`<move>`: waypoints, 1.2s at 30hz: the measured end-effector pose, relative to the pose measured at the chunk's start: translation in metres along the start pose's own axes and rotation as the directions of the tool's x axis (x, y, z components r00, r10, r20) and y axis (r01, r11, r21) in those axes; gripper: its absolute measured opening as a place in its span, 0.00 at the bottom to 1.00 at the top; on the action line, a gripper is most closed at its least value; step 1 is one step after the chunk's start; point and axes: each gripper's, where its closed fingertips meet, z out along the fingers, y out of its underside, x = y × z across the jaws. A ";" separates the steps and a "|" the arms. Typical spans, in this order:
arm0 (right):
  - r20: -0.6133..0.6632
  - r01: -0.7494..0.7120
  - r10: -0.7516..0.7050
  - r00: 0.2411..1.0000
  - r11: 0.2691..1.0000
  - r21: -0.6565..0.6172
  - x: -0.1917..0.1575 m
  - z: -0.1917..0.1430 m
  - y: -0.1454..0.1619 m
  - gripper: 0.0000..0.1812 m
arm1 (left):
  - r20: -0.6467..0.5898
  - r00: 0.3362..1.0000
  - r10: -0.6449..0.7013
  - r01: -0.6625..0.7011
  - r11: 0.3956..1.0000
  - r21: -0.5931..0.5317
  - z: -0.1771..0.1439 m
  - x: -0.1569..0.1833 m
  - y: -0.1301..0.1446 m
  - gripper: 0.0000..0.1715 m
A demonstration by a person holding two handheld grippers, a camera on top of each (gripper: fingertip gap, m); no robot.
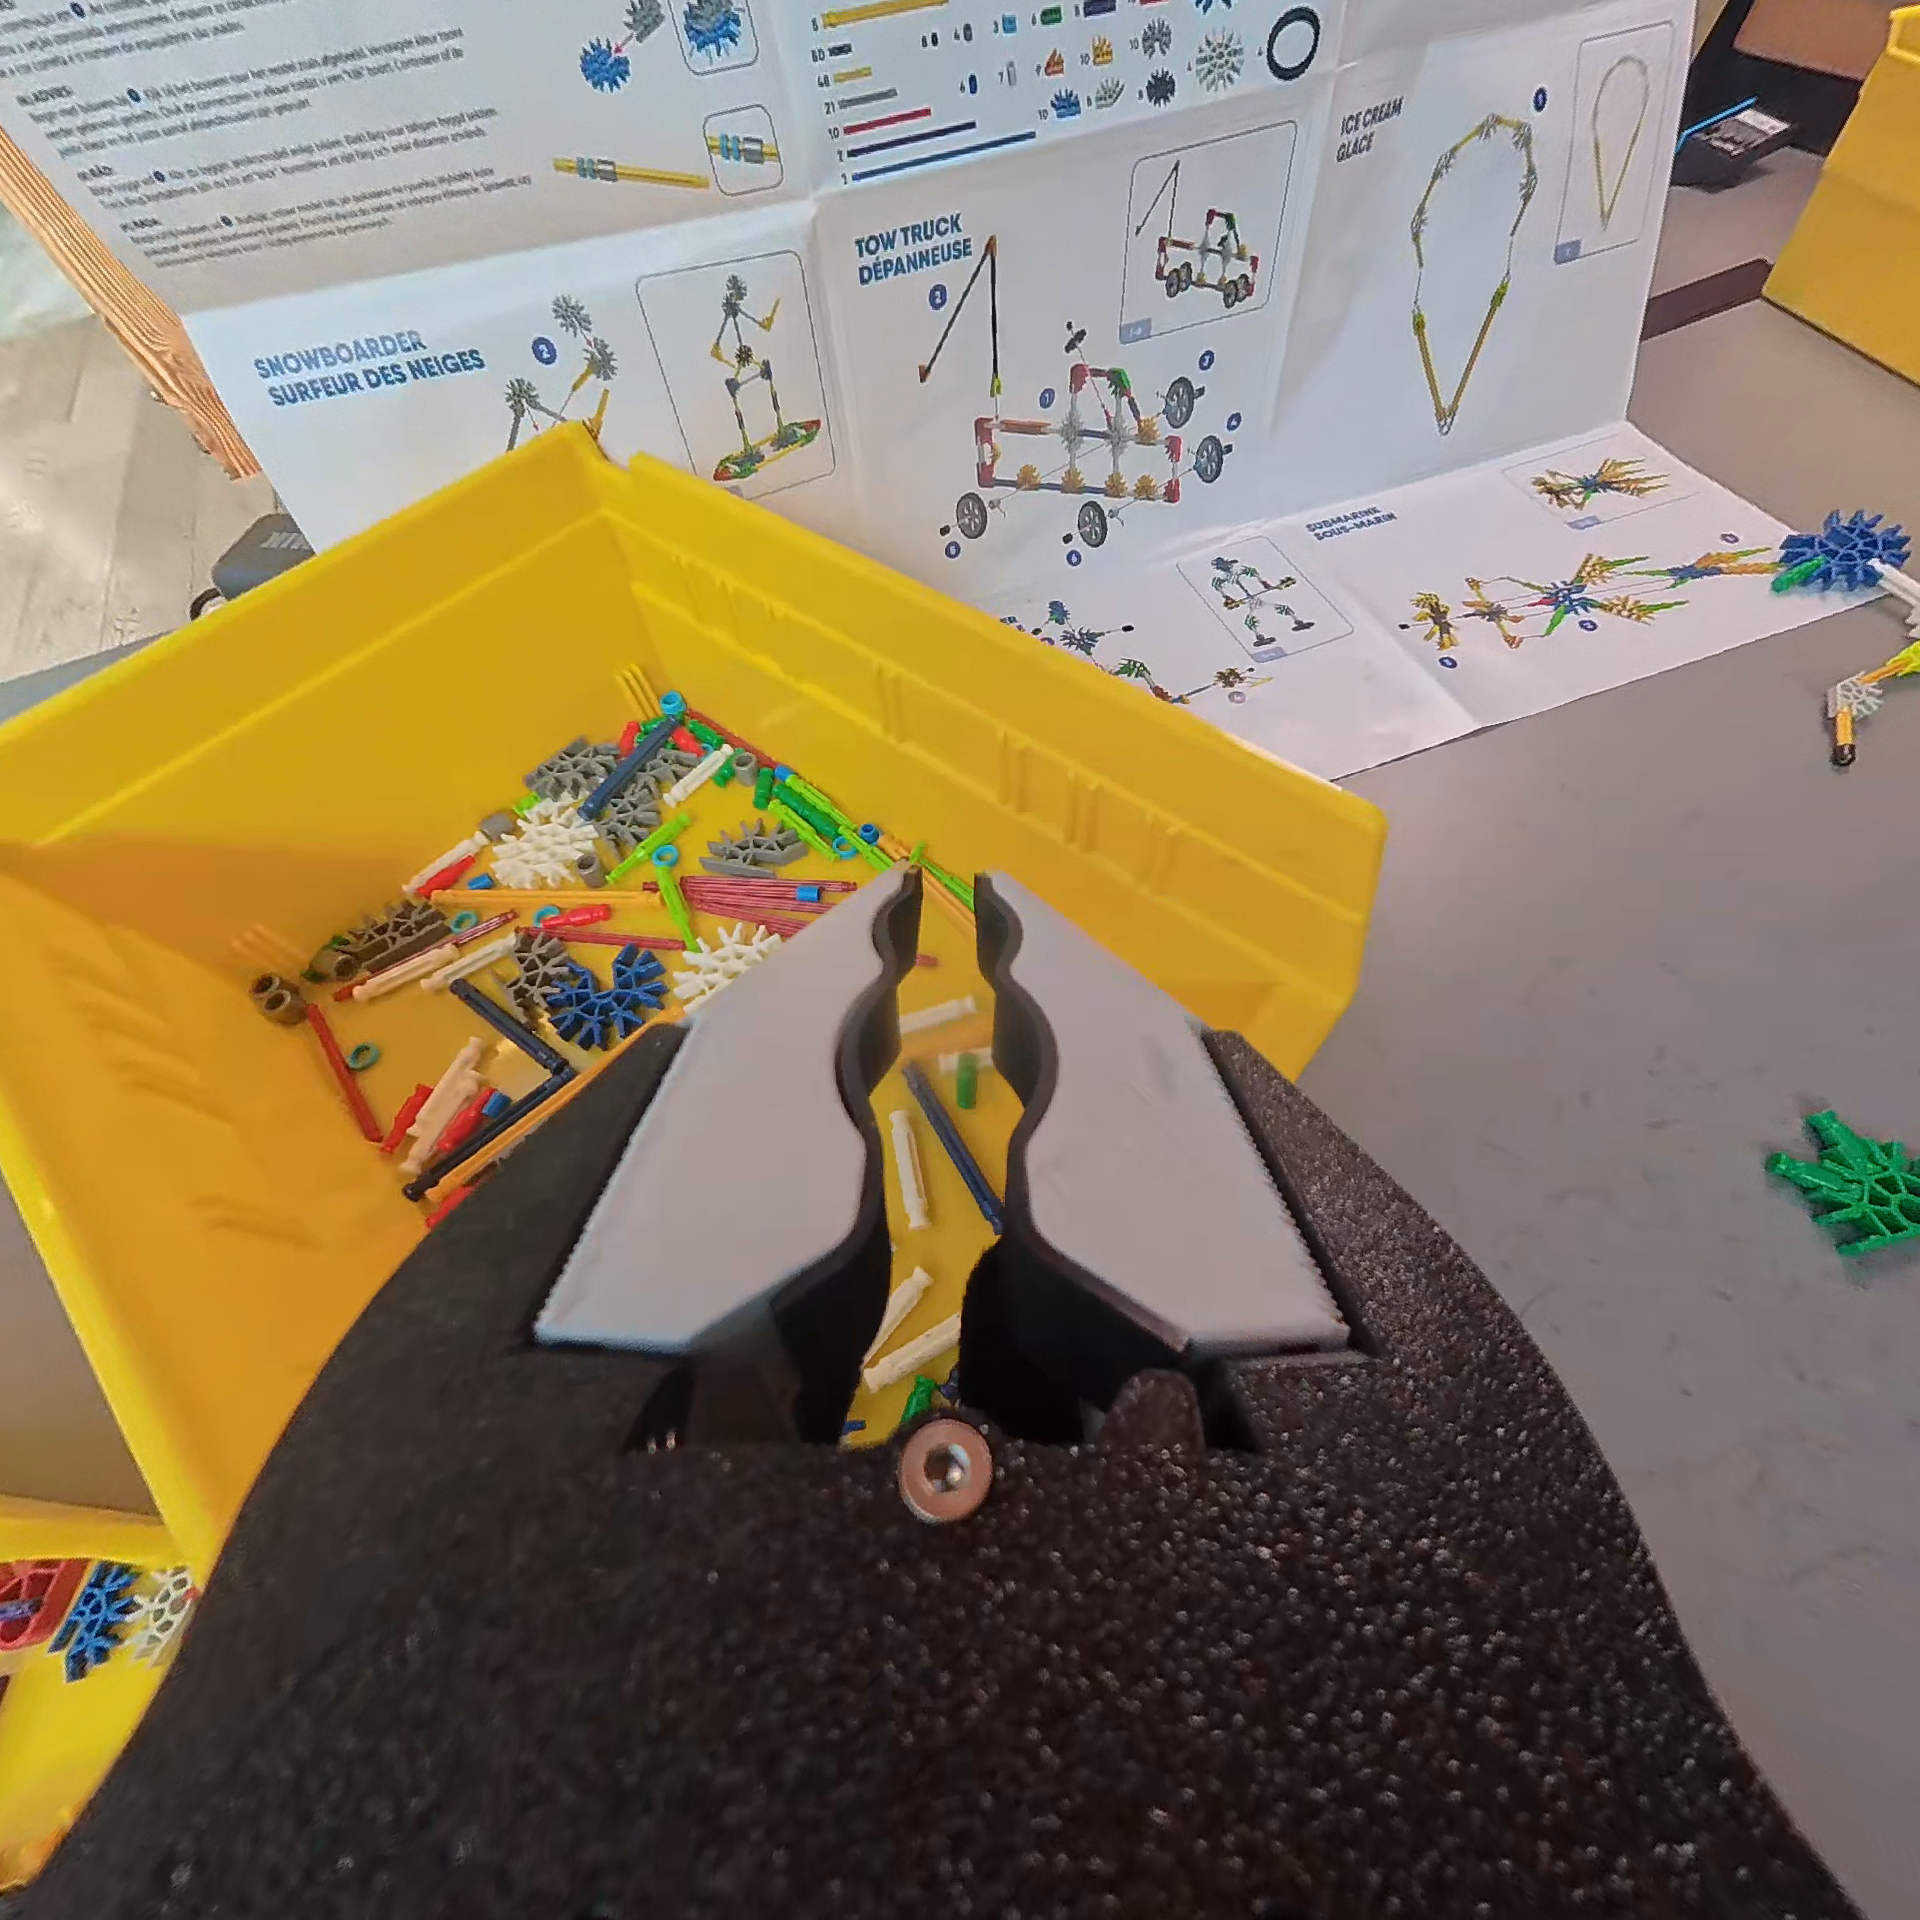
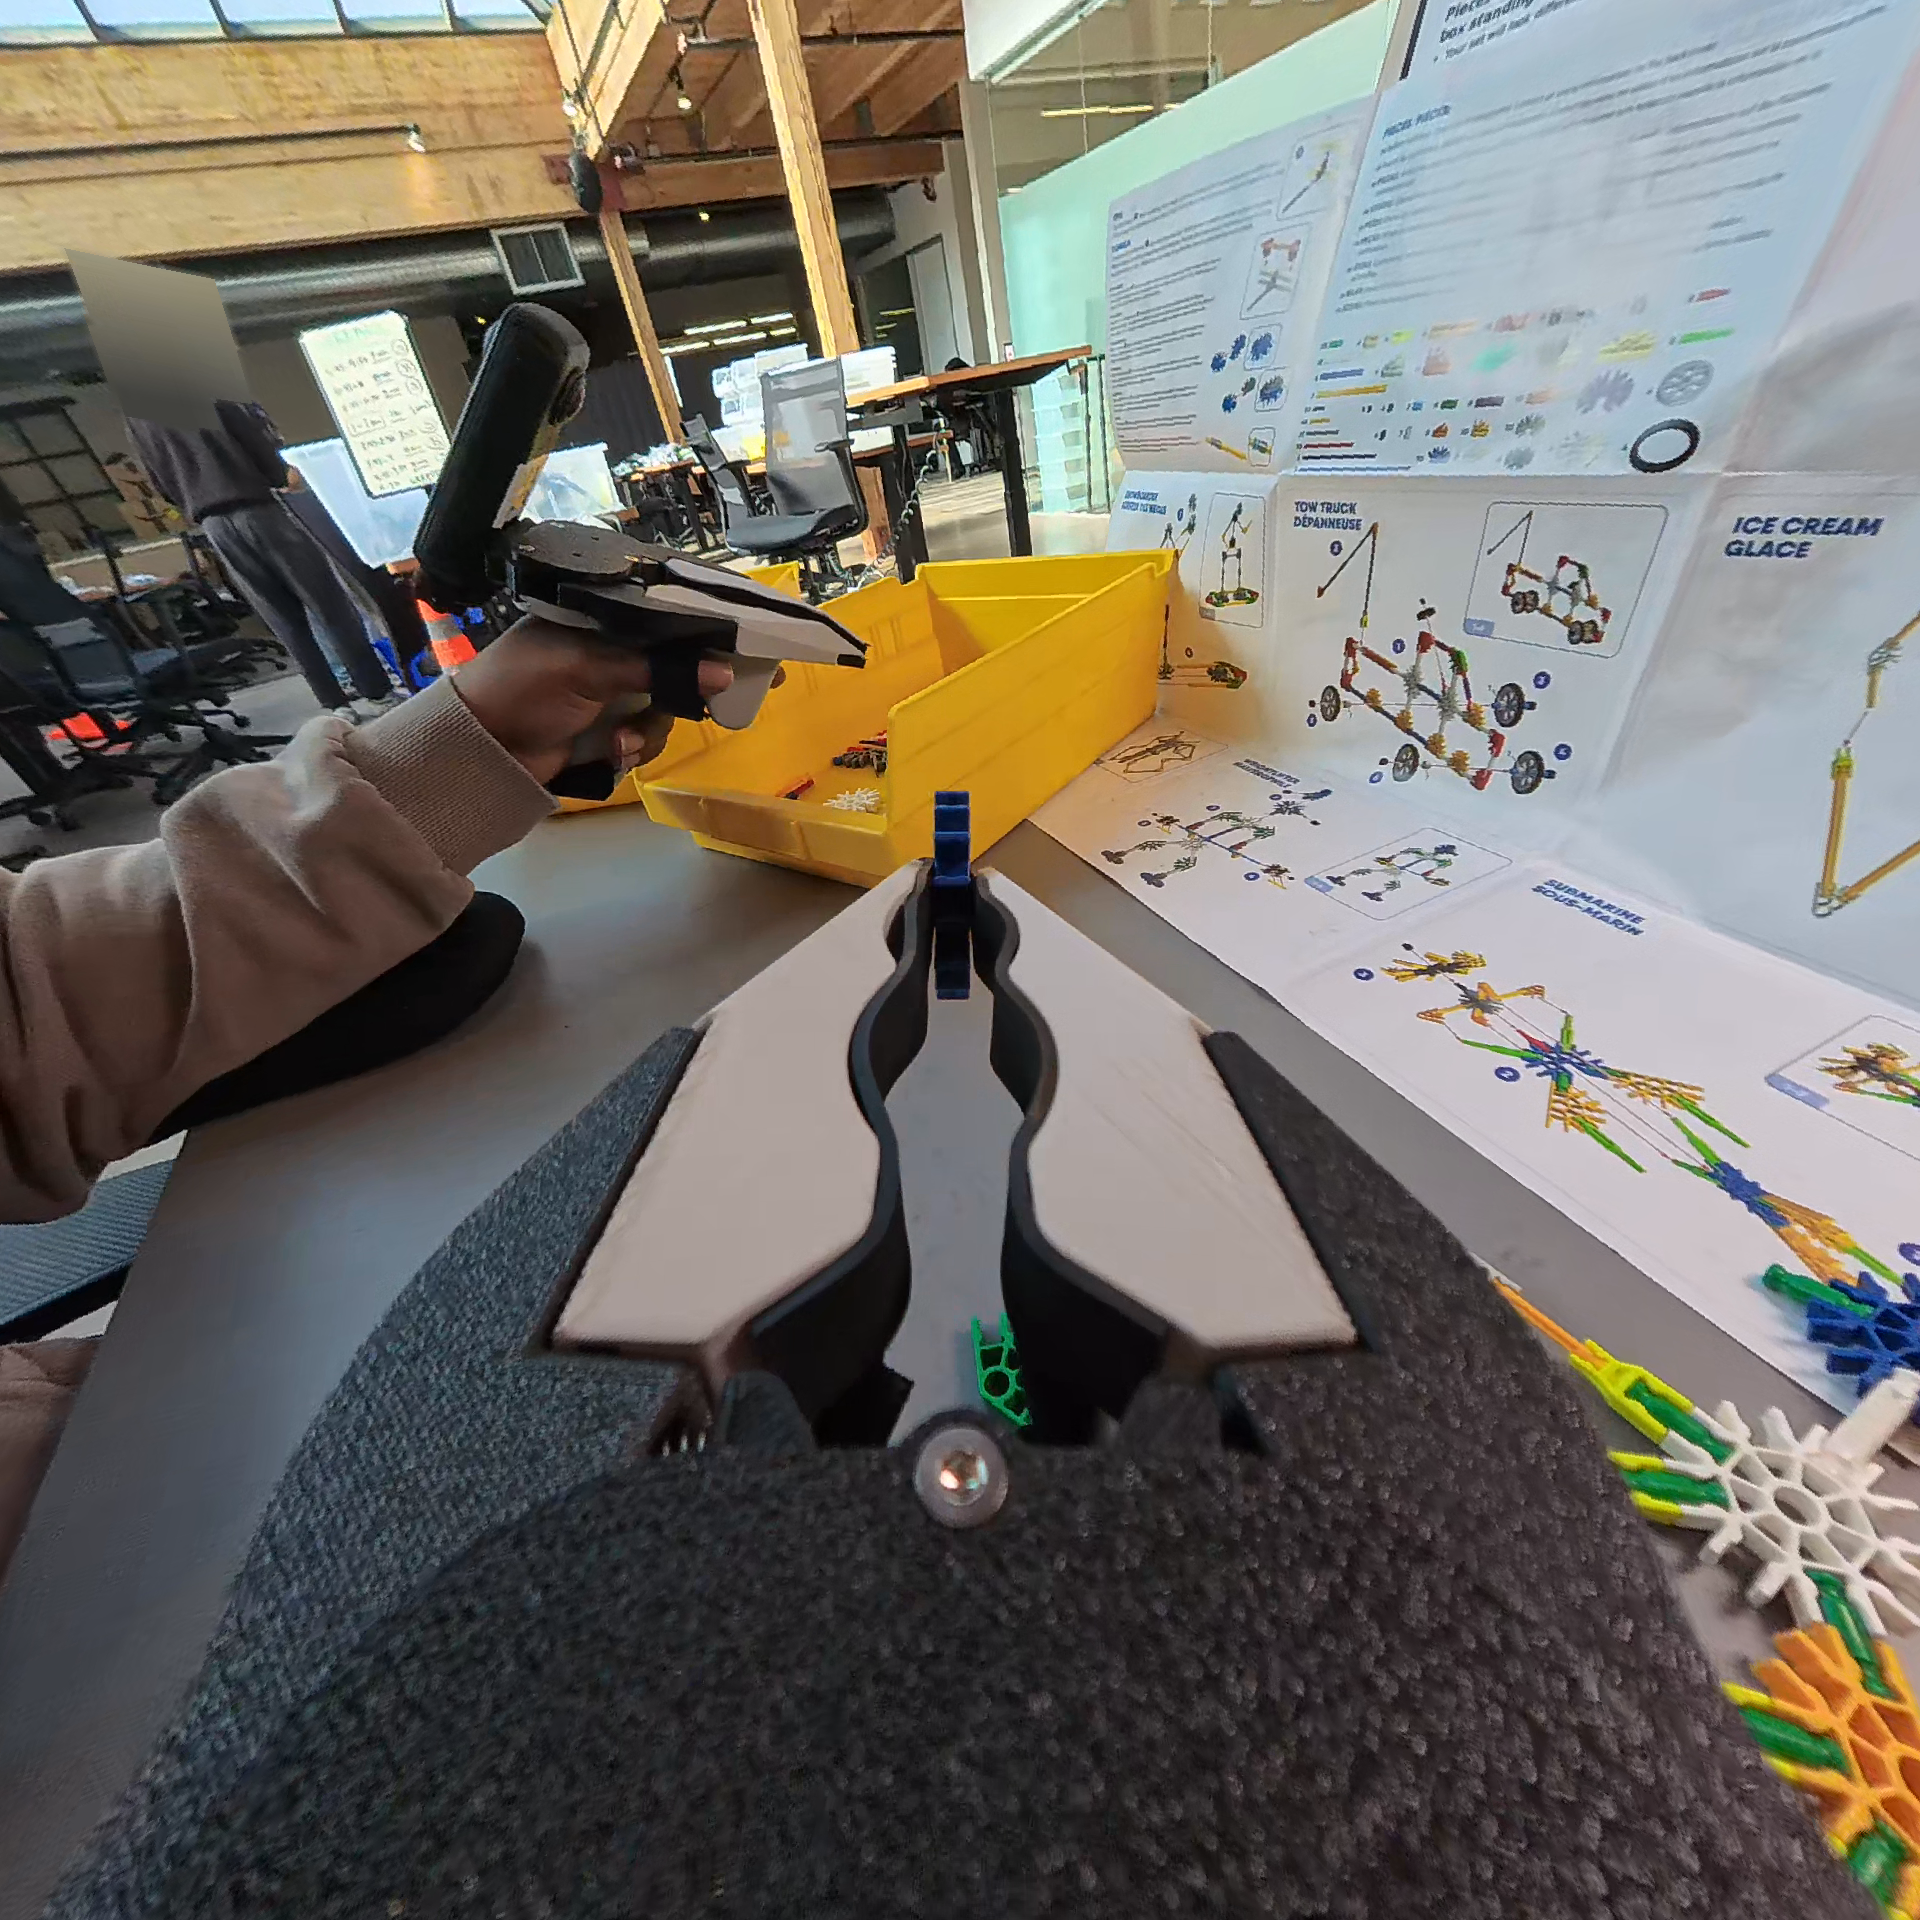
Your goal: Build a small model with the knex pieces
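I saw a grey table (image 2: 623, 935) w/ a big instruction sheet (image 1: 1039, 312) propped behind and a yellow bin (image 1: 260, 748) of mixed rods and connectors. My L gripper (image 1: 948, 894) hovered over the bin, jaws a bit apart, empty. My R gripper (image 2: 952, 883) was above the table, clamped on a blue connector (image 2: 951, 831), w/ a green connector (image 1: 1855, 1195) lying on the table nearby.

You have two grippers (image 2: 852, 657), two yellow bins (image 2: 1029, 665) with one instruction sheet (image 2: 1558, 727) beside them, and one green connector (image 1: 1855, 1195) lying loose.
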 end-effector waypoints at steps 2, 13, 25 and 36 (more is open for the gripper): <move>-0.002 -0.006 0.006 1.000 1.000 0.007 0.001 0.000 0.000 0.02 | -0.009 1.000 0.007 -0.007 1.000 0.020 -0.001 0.003 -0.004 0.06; 0.270 0.068 -0.078 0.960 0.997 0.044 -0.058 0.007 0.002 0.03 | -0.712 0.650 0.266 0.016 0.932 0.363 -0.054 0.234 -0.036 0.12; 0.409 0.091 -0.089 0.908 0.996 0.014 -0.086 0.006 0.011 0.03 | -0.863 0.442 0.247 0.049 0.953 0.298 -0.077 0.276 -0.021 0.03; 0.061 -0.014 0.010 0.998 0.997 0.075 0.001 -0.002 -0.007 0.12 | -0.004 0.996 0.091 -0.084 0.937 0.339 -0.036 0.036 -0.057 0.03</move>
